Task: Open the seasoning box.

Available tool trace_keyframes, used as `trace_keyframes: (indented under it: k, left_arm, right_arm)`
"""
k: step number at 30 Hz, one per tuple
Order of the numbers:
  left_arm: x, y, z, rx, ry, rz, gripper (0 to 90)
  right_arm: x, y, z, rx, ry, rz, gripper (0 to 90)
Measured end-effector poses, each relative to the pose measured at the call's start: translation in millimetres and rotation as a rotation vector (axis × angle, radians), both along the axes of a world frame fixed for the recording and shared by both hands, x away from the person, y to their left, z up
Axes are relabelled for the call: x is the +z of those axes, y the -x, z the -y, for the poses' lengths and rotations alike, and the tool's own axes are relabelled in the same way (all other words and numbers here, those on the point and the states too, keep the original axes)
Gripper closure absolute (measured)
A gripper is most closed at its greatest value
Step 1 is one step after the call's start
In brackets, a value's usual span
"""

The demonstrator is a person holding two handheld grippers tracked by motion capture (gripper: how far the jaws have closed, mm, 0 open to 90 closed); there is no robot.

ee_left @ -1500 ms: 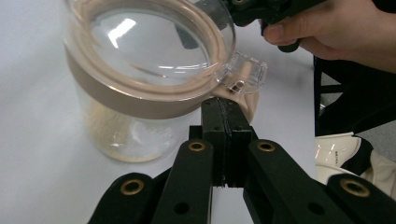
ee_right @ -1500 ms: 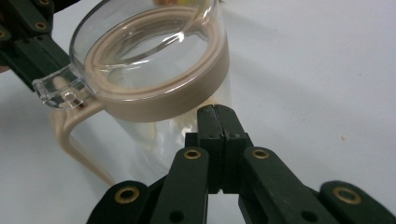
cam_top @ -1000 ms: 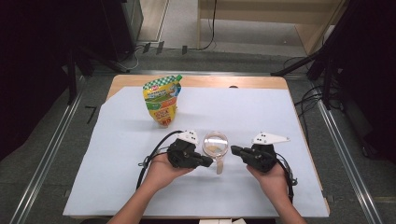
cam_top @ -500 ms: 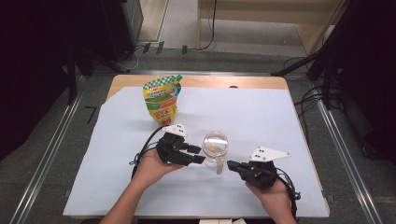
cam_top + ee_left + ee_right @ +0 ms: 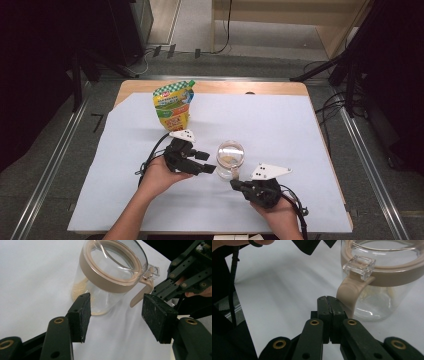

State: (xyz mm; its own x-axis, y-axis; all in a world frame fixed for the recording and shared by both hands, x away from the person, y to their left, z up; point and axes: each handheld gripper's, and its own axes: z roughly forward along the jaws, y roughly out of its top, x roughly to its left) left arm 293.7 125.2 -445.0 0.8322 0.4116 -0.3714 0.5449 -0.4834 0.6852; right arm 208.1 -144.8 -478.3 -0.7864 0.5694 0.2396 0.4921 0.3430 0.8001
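Left gripper [image 5: 209,163]: jaws just been opening, apart, nothing between | right gripper [image 5: 234,184]: jaws pressed together, empty | jar [image 5: 230,159]: upright between both tips, just ahead of each, untouched | pouch [image 5: 173,104]: beyond left gripper.

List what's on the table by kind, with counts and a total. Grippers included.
Clear jar with beige lid ring and handle: 1
Yellow-green stand-up pouch: 1
Handheld grippers: 2, the left gripper open, the right gripper shut on nothing
White table cover: 1
Total: 5
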Motion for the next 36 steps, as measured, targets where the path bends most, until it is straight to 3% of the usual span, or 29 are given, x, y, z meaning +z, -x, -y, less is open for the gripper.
trace_keyframes:
  k: [4, 9, 16, 25, 36]
  left_arm:
    - [-0.5, -1.3, -1.9, 0.008, 0.006, -0.003, 41.0]
    - [3.0, 1.1, -2.8, 0.004, 0.028, 0.035, 41.2]
    - [1.1, 0.0, -3.3, 0.01, 0.008, 0.027, 41.3]
    - [0.9, -0.7, -5.7, 0.019, 0.011, 0.03, 41.1]
    - [-0.3, -1.4, -6.7, 0.029, 0.009, 0.029, 41.2]
  right_arm:
    - [-3.1, -2.0, -5.9, -0.006, 0.002, -0.008, 90.0]
    - [-6.2, -4.0, -9.9, -0.006, 0.014, -0.011, 90.0]
    - [-6.3, -2.7, -9.3, 0.001, 0.043, 0.016, 90.0]
    - [-8.8, -4.7, -4.4, -0.003, 0.05, 0.0, 90.0]
    - [-9.0, -14.4, 16.5, -0.077, 0.052, -0.013, 90.0]
